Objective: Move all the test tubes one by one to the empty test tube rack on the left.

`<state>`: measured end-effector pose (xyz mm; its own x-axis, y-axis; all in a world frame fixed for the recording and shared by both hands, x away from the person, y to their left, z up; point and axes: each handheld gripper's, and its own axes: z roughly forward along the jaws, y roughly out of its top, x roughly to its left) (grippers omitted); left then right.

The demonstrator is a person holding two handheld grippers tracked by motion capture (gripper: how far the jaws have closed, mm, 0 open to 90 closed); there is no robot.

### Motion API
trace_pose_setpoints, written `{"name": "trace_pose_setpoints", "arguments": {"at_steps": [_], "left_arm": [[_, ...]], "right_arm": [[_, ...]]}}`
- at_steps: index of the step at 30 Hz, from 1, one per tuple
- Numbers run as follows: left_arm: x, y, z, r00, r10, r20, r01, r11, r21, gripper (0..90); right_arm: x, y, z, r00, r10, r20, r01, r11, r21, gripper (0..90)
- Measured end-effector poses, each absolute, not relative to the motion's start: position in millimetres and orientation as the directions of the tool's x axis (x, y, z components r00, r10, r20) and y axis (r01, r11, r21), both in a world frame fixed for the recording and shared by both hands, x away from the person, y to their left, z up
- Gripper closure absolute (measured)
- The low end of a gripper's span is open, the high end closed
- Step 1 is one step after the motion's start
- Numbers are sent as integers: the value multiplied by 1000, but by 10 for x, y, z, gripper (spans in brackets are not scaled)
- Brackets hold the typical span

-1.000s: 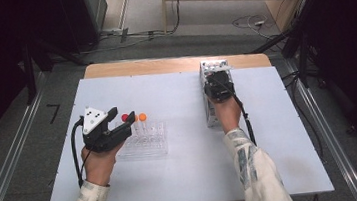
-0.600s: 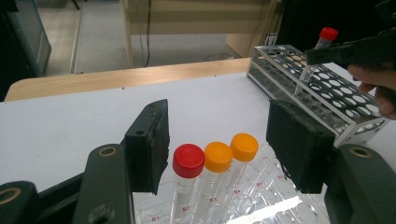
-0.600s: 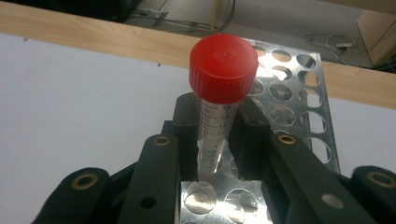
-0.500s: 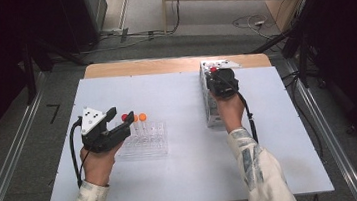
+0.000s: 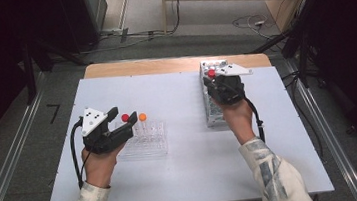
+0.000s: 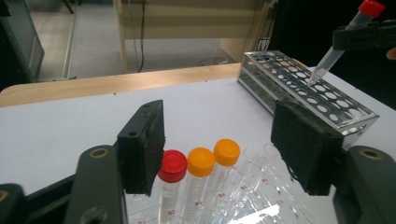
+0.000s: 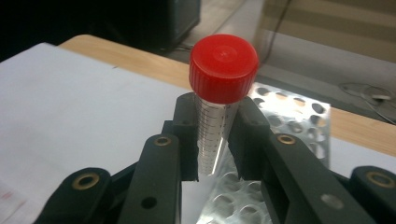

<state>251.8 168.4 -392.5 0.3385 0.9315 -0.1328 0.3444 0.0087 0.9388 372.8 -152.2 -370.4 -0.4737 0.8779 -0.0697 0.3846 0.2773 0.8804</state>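
Observation:
My right gripper (image 7: 217, 135) is shut on a clear graduated tube with a red cap (image 7: 223, 67). It holds the tube tilted over the metal perforated rack (image 5: 211, 112), and the tube's tip (image 6: 314, 77) hovers just above the holes. My left gripper (image 5: 122, 119) stands open above the clear plastic rack (image 5: 146, 146) with nothing between its jaws. That rack holds a red-capped tube (image 6: 173, 164) and two orange-capped tubes (image 6: 201, 161), all upright. The left gripper view also shows the right gripper (image 6: 369, 37) far off at the top right.
The white table top (image 5: 189, 170) lies under both racks, with a wooden strip (image 5: 162, 64) along its far edge. Cables (image 5: 254, 22) lie on the floor beyond. Dark equipment stands at the far left and right.
The right gripper has shifted slightly over the metal rack with the red-capped tube still in it. The left gripper has barely moved.

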Motion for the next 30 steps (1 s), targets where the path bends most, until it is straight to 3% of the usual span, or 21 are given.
{"name": "trace_pose_setpoints", "arguments": {"at_steps": [6,18,24,30], "left_arm": [[2463,1516,-3869,396,908,-137,349,-11,937,216],[2312,999,-3883,543,834,-92,342,-121,932,197],[2294,810,-3956,587,805,-81,351,-163,922,222],[2268,700,-3995,646,759,-82,342,-192,920,363]], "right_arm": [[3363,-1466,-3759,-600,797,-63,360,340,869,716],[2809,-1371,-4063,-753,657,-42,352,456,817,716],[2657,-1269,-4159,-800,599,-30,342,498,797,716],[2578,-1180,-4180,-835,550,-20,323,520,791,715]]}}
